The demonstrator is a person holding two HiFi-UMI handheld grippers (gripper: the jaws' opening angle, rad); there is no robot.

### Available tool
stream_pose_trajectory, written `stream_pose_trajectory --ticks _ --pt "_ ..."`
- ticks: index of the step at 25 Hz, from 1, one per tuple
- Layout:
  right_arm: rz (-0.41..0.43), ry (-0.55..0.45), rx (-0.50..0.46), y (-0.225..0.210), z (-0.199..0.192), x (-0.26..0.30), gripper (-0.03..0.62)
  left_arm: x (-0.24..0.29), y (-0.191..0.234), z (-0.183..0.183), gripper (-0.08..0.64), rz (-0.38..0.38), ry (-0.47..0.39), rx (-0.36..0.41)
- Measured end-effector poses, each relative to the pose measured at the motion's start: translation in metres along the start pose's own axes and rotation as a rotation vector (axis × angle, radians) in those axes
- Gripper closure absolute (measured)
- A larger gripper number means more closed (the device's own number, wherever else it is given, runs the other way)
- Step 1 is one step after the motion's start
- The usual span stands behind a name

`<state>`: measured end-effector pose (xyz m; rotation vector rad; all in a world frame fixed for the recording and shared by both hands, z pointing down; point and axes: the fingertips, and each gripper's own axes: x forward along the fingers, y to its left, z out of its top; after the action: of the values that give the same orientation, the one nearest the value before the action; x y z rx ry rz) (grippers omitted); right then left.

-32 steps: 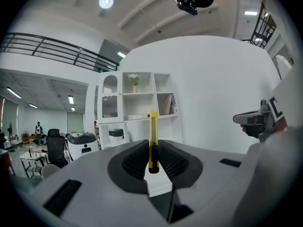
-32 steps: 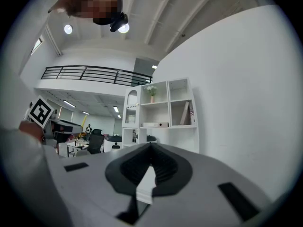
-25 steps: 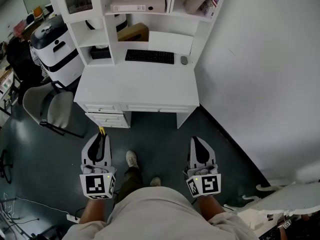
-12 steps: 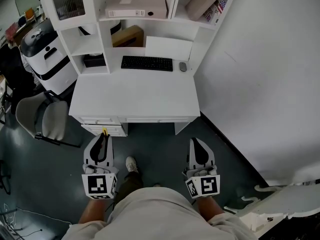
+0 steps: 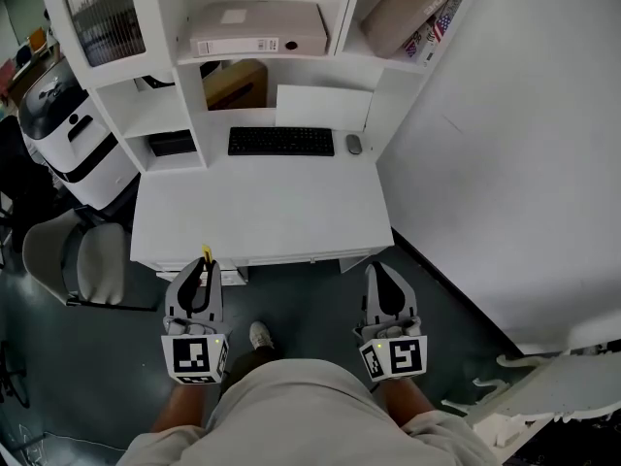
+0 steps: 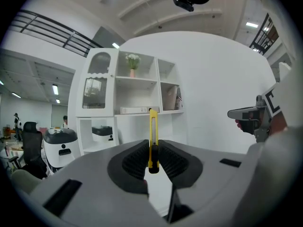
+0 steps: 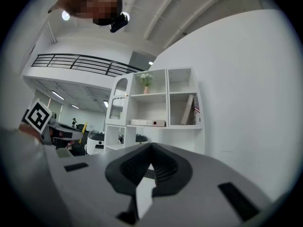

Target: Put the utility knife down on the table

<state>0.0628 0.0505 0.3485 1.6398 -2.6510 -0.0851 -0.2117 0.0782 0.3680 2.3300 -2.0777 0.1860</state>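
Note:
A yellow utility knife point(image 6: 153, 141) stands upright between the jaws of my left gripper point(image 6: 153, 161), which is shut on its lower end. In the head view the left gripper point(image 5: 200, 282) hangs at the front left edge of the white desk point(image 5: 262, 212), the knife point(image 5: 207, 254) poking out ahead of it. My right gripper point(image 5: 381, 289) is level with it, just off the desk's front right corner. Its jaws point(image 7: 150, 167) meet at the tips and nothing shows between them.
On the desk's back stand a black keyboard point(image 5: 280, 142) and a mouse point(image 5: 354, 145). White shelves point(image 5: 194, 66) above hold a binder point(image 5: 260, 29) and books. A grey chair point(image 5: 73, 260) and a white machine point(image 5: 63, 139) are at the left. A white wall point(image 5: 514, 144) runs along the right.
Both grippers have moved forward to the desk, which now fills more of the head view. The knife stays in the left gripper's hold.

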Motion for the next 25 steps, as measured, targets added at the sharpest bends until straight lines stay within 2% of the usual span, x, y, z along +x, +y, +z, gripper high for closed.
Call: stream_pose_trajectory --ticks 6,11,25 --pt "-0.053 0.009 0.000 0.004 0.002 0.036 0.589 0.042 0.024 -0.002 0.499 -0.055 0.007 0.005" --pt "-0.064 0.023 0.008 0.008 -0.005 0.057 0.589 0.068 0.037 -0.005 0.499 -0.078 0.014 0.005" --pt "-0.010 -0.009 0.009 -0.031 0.000 0.109 0.589 0.123 0.030 -0.012 0.499 -0.054 0.056 0.041"
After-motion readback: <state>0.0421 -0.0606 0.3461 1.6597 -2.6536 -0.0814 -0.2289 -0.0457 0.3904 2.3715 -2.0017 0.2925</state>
